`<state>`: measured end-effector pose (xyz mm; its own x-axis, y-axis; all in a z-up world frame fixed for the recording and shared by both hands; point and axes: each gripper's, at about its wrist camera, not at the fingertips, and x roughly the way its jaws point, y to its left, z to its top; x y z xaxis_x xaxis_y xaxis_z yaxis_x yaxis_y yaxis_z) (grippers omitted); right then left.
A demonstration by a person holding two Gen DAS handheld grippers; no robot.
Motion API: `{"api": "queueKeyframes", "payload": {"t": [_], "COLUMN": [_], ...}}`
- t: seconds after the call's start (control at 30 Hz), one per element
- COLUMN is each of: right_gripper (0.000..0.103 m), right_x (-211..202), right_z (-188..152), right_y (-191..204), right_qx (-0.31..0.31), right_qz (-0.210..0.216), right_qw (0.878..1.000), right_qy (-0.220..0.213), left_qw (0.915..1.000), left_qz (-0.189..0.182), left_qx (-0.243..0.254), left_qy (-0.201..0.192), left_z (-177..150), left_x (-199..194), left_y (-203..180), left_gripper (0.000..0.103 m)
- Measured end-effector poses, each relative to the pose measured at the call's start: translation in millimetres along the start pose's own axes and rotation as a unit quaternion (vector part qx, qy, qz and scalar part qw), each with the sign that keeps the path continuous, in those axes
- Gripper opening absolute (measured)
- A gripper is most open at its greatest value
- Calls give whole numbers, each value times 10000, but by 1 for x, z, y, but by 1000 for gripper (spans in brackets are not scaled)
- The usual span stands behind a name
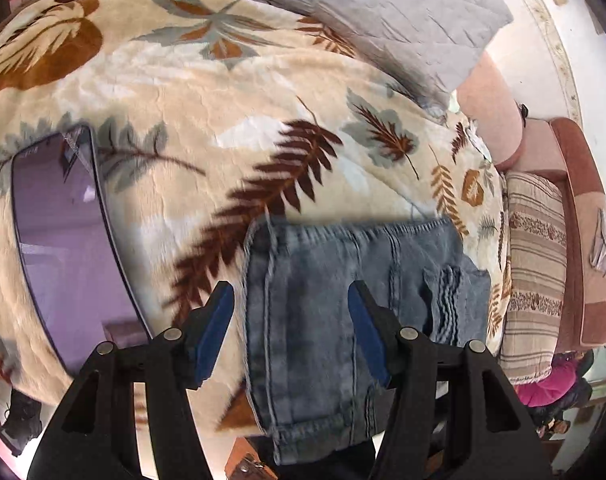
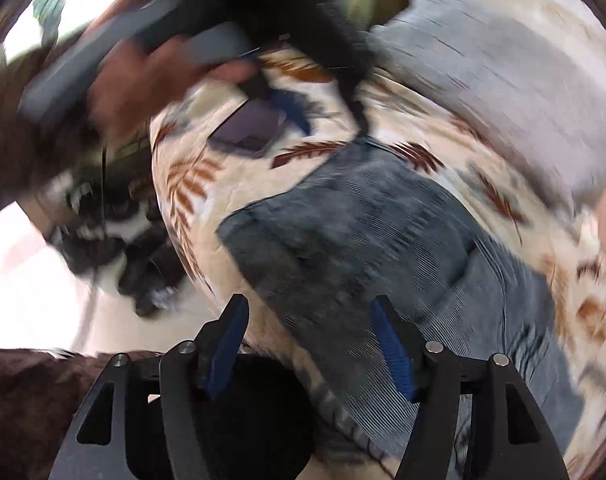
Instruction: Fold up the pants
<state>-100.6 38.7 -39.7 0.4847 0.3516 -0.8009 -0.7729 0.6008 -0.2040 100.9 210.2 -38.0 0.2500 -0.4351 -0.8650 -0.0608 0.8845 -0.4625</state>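
Blue denim pants (image 1: 343, 300) lie folded on a cream blanket with a leaf print (image 1: 183, 92). Their elastic waistband is at the far edge and the near end hangs over the bed edge. My left gripper (image 1: 291, 292) is open, hovering over the pants' left side, holding nothing. In the blurred right wrist view the pants (image 2: 363, 240) lie ahead, and my right gripper (image 2: 309, 304) is open and empty above their near edge. The left gripper with the hand holding it (image 2: 295, 108) shows at the upper left there.
A dark tablet (image 1: 63, 240) lies on the blanket left of the pants. A grey quilted pillow (image 1: 383, 12) sits at the far side. A striped cushion (image 1: 535, 272) and a brown sofa edge (image 1: 583, 220) are to the right. Shoes (image 2: 143, 268) lie on the floor.
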Motion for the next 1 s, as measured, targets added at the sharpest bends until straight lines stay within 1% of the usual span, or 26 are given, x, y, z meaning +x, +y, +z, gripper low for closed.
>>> {"api": "queueKeyframes", "payload": {"t": [0.03, 0.13, 0.2, 0.3, 0.37, 0.4, 0.47, 0.5, 0.53, 0.57, 0.6, 0.63, 0.67, 0.7, 0.73, 0.77, 0.8, 0.83, 0.87, 0.9, 1.0], "right_gripper": [67, 67, 68, 68, 68, 68, 68, 68, 68, 68, 67, 67, 62, 49, 42, 37, 31, 27, 23, 21, 20], "right_x": [5, 18, 25, 37, 43, 47, 53, 57, 59, 62, 65, 65, 63, 63, 63, 60, 58, 53, 48, 43, 31], "right_z": [0, -4, -4, -4, -3, -3, -1, 0, 2, 3, 5, 6, 7, 10, 12, 15, 17, 19, 20, 21, 21], "right_y": [11, 29, 34, 38, 41, 41, 41, 41, 42, 42, 41, 41, 40, 37, 34, 26, 20, 14, 9, 4, -5], "right_qx": [-263, -798, -992, -1224, -1369, -1403, -1455, -1510, -1561, -1612, -1645, -1645, -1625, -1570, -1516, -1341, -1197, -1037, -926, -839, -661], "right_qz": [-173, -586, -779, -1029, -1193, -1254, -1340, -1388, -1438, -1468, -1482, -1487, -1478, -1475, -1463, -1313, -1215, -1151, -1140, -1149, -1156], "right_qw": [9995, 9950, 9919, 9869, 9832, 9819, 9800, 9785, 9771, 9758, 9750, 9750, 9755, 9765, 9775, 9822, 9853, 9879, 9890, 9895, 9905], "right_qy": [28, 93, 127, 195, 210, 214, 214, 204, 185, 168, 171, 124, 73, 39, 0, -19, -45, -97, -167, -237, -353], "left_qw": [10000, 9998, 9995, 9983, 9972, 9969, 9966, 9955, 9925, 9907, 9900, 9906, 9913, 9916, 9909, 9912, 9920, 9925, 9928, 9930, 9931], "left_qz": [20, 64, 35, 149, 134, 74, -111, -347, -647, -773, -801, -738, -653, -633, -793, -861, -809, -730, -670, -648, -673], "left_qx": [-11, -23, 27, 222, 323, 327, 378, 450, 511, 540, 593, 693, 763, 757, 659, 567, 592, 708, 821, 861, 899], "left_qy": [38, 161, 312, 522, 656, 711, 728, 760, 905, 981, 994, 922, 855, 839, 867, 835, 772, 673, 564, 492, 328], "left_z": [7, 27, 36, 44, 45, 44, 41, 38, 34, 31, 28, 25, 23, 23, 23, 22, 23, 21, 19, 18, 18], "left_x": [3, 14, 23, 39, 49, 53, 55, 55, 57, 59, 59, 58, 57, 56, 56, 54, 52, 47, 41, 37, 22], "left_y": [2, 8, 9, 5, 3, 3, 2, 0, -3, -4, -7, -11, -13, -14, -13, -14, -17, -24, -31, -35, -50], "left_gripper": [60, 61, 62, 63, 67, 69, 80, 80, 80, 80, 80, 73, 54, 45, 32, 27, 25, 21, 19, 19, 16]}}
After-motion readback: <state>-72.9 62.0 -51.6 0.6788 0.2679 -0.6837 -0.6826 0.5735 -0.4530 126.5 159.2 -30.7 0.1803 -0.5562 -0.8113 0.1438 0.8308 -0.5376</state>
